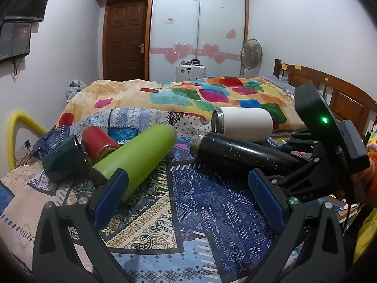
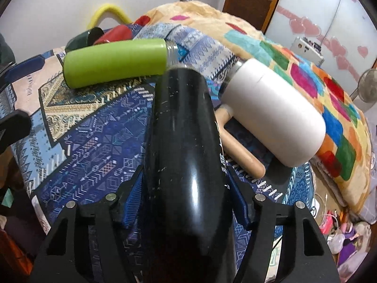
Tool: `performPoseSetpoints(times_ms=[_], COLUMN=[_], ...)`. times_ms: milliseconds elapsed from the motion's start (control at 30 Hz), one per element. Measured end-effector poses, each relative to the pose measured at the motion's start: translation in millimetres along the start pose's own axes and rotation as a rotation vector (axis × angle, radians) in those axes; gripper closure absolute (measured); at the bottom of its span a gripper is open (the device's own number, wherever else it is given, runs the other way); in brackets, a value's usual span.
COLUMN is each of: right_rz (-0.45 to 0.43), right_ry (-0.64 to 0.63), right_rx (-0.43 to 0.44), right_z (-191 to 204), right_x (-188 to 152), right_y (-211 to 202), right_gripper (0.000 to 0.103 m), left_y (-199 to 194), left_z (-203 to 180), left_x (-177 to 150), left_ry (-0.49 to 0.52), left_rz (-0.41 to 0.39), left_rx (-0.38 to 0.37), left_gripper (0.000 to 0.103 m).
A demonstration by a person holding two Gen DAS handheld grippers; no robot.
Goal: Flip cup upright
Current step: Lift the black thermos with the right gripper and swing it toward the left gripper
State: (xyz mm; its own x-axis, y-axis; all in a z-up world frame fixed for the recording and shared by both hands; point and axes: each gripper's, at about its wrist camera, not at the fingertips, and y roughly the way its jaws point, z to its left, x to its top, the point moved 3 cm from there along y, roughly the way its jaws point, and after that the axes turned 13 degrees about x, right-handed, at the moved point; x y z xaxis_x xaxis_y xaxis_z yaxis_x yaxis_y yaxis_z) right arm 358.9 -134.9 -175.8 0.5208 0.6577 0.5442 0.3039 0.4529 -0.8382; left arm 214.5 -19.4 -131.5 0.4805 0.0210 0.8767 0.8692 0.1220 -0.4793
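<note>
A black speckled flask (image 2: 181,146) lies on its side on the patterned bedspread, open mouth pointing away. My right gripper (image 2: 183,188) is shut on its base end, blue pads on both sides. In the left wrist view the black flask (image 1: 238,153) lies at centre right with the right gripper (image 1: 313,165) on its far end. My left gripper (image 1: 188,184) is open and empty, hovering above the bedspread, its left finger (image 1: 110,195) close to the base of a green flask (image 1: 136,158).
A green flask (image 2: 115,64), a white cup (image 2: 273,110), a red cup (image 1: 99,142) and a dark green cup (image 1: 63,159) all lie on their sides. A wooden rolling pin (image 2: 240,143) lies by the white cup. A colourful blanket (image 1: 212,94) is heaped behind.
</note>
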Motion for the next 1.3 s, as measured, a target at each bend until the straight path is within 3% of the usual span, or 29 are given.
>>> performPoseSetpoints(times_ms=[167,800,1300], right_rz=[-0.02,-0.235,-0.294], right_ry=[0.029,0.043,0.096], right_rx=[0.013,-0.016,0.059], right_z=[9,68,108], right_x=[-1,0,-9], right_y=[-6,-65,-43], right_gripper=[0.041,0.041,0.041], left_y=[-8,-72,-98], left_z=[6,40,62], left_x=[3,16,0], left_ry=[-0.011,-0.029,-0.054], left_rz=[-0.013,-0.112,-0.107], left_rx=[0.009,0.035,0.052], left_gripper=[0.0,0.0,0.0])
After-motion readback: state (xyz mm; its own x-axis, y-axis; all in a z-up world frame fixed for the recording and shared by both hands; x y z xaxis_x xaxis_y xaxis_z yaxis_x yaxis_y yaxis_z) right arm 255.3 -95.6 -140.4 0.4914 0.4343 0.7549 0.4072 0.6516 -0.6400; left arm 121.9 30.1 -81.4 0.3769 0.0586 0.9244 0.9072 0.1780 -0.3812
